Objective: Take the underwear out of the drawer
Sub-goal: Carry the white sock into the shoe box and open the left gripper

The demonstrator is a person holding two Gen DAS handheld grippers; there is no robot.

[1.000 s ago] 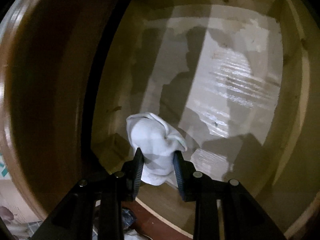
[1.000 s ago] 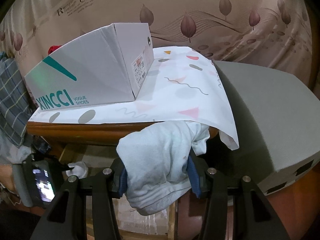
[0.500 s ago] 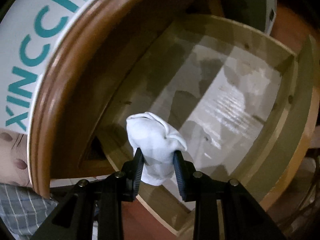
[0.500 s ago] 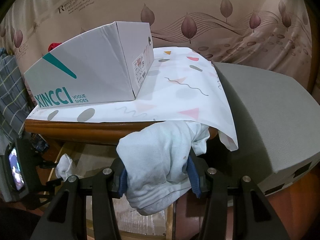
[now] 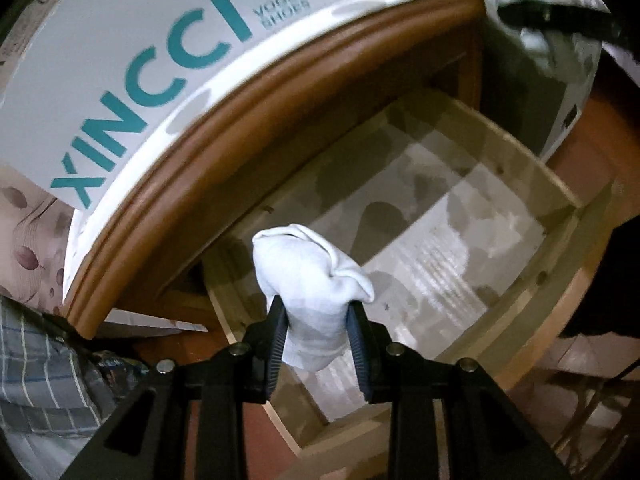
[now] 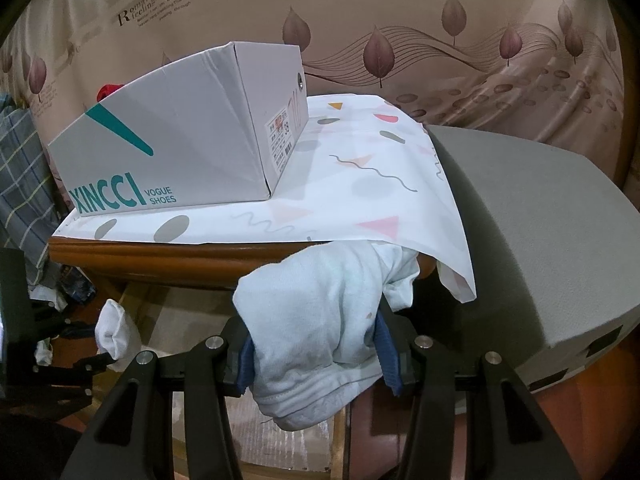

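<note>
Here the left gripper (image 5: pixel 316 332) clamps a soft white bundle (image 5: pixel 310 280), perhaps a sock, above the pale wooden drawer (image 5: pixel 560 200). At twelve o'clock, only the right view shows the right gripper (image 6: pixel 316 350) squeezing wrinkled pale-blue underwear (image 6: pixel 320 320).

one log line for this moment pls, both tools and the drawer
left tool: shut on white bundle | right tool: shut on pale garment | drawer: open, no clothes visible inside
</note>
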